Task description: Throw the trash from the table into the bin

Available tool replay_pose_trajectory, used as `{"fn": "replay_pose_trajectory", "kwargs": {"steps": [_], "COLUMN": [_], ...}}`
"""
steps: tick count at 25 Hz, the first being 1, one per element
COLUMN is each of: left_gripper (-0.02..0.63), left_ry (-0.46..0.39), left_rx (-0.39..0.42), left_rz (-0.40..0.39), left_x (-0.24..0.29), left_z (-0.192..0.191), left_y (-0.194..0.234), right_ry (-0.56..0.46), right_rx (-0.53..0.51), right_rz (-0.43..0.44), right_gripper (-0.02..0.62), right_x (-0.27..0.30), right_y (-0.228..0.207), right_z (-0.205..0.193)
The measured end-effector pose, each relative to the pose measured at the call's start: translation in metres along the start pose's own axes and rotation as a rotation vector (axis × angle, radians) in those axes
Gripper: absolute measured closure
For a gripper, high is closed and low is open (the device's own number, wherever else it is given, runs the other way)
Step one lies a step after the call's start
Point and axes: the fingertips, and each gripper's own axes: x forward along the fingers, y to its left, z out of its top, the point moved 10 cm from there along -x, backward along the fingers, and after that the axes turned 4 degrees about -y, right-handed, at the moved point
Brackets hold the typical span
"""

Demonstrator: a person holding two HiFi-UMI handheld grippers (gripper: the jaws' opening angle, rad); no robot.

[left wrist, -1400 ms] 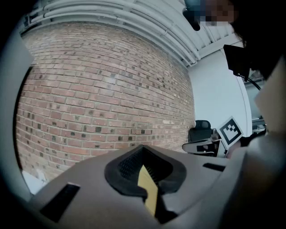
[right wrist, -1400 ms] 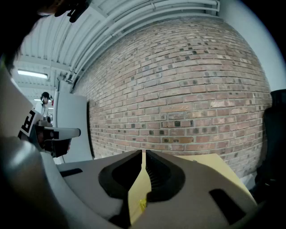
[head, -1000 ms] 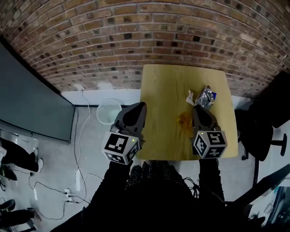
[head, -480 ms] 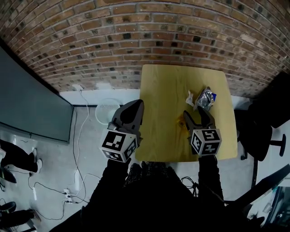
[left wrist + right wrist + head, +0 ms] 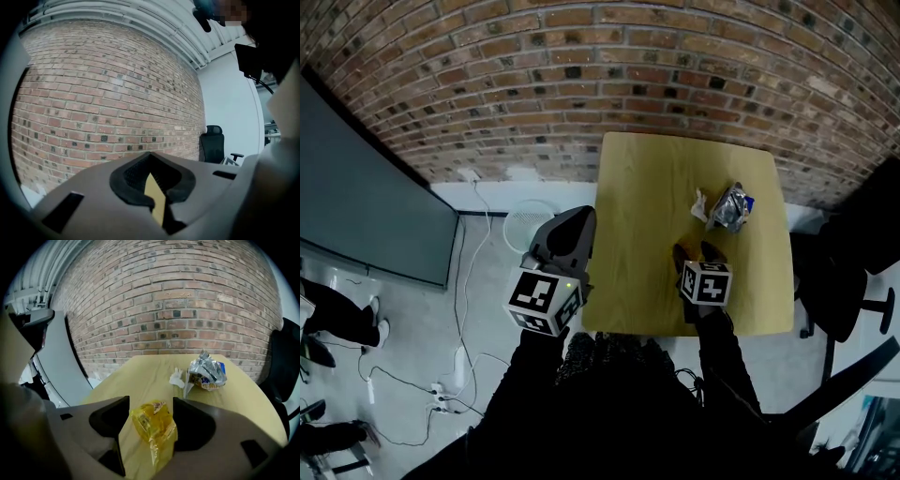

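my right tool [image 5: 150,401] is tipped down over the near part of the bench [image 5: 647,178]; its jaws have just been opening and stand wide, with a crumpled yellow wrapper [image 5: 152,425] lying on the bench between them. the wrapper sits closer to the jaw on the right side of the right gripper view, and neither pad squeezes it. further along the bench, toward the brick wall [image 5: 581,75], a crumpled silver packet [image 5: 206,373] with a bit of blue print lies just beside a small white scrap of tissue [image 5: 176,378], both well apart from the wrapper. my left tool [image 5: 577,225] hangs off the left edge of the bench, above the floor, pointing roughly level at the wall; its jaws are together, empty, with only a thin sliver of bench showing through the slit. the pale round bin [image 5: 525,225] stands on the floor left of the bench, partly behind the left tool. a black office chair [image 5: 213,143] stands past the bench's right side.
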Motion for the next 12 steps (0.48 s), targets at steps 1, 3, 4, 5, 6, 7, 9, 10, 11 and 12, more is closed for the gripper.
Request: {"fn": "replay_pose_trajectory", "kwargs": {"steps": [1, 3, 4, 5, 6, 7, 9, 10, 11, 12], "left_gripper": [0.598, 0.598, 0.598, 0.598, 0.598, 0.598, 0.598, 0.598, 0.598, 0.598], "left_ry": [0.001, 0.002, 0.002, 0.001, 0.001, 0.002, 0.0, -0.001, -0.002, -0.004], "left_rx": [0.001, 0.004, 0.007, 0.012, 0.017, 0.021, 0.021, 0.018, 0.016, 0.015], "left_rz": [0.005, 0.015, 0.019, 0.021, 0.022, 0.025, 0.035, 0.041, 0.046, 0.051], "left_x": [-0.001, -0.004, -0.005, -0.007, -0.008, -0.009, -0.012, -0.014, -0.015, -0.017], "left_z": [0.0, 0.0, 0.001, 0.001, 0.001, 0.001, 0.002, 0.002, 0.003, 0.004], "left_y": [0.0, 0.001, 0.001, 0.001, 0.0, 0.0, -0.002, -0.002, -0.003, -0.004], "right_ry": [0.015, 0.055, 0.079, 0.099, 0.113, 0.123, 0.136, 0.14, 0.142, 0.142], "right_rx": [-0.006, -0.018, -0.02, -0.024, -0.035, -0.056, -0.106, -0.116, -0.111, -0.097], "right_rz": [-0.005, -0.001, 0.009, 0.016, 0.015, 0.004, -0.028, -0.034, -0.03, -0.021], "right_gripper": [0.318, 0.318, 0.319, 0.319, 0.321, 0.327, 0.45, 0.483, 0.494, 0.507], "right_x": [0.002, 0.006, 0.008, 0.009, 0.01, 0.01, 0.01, 0.009, 0.007, 0.006], "right_y": [0.0, 0.001, 0.001, 0.001, 0.001, 0.001, -0.002, -0.003, -0.005, -0.005], "right_z": [-0.004, -0.01, -0.012, -0.013, -0.014, -0.016, -0.018, -0.019, -0.02, -0.021]}}
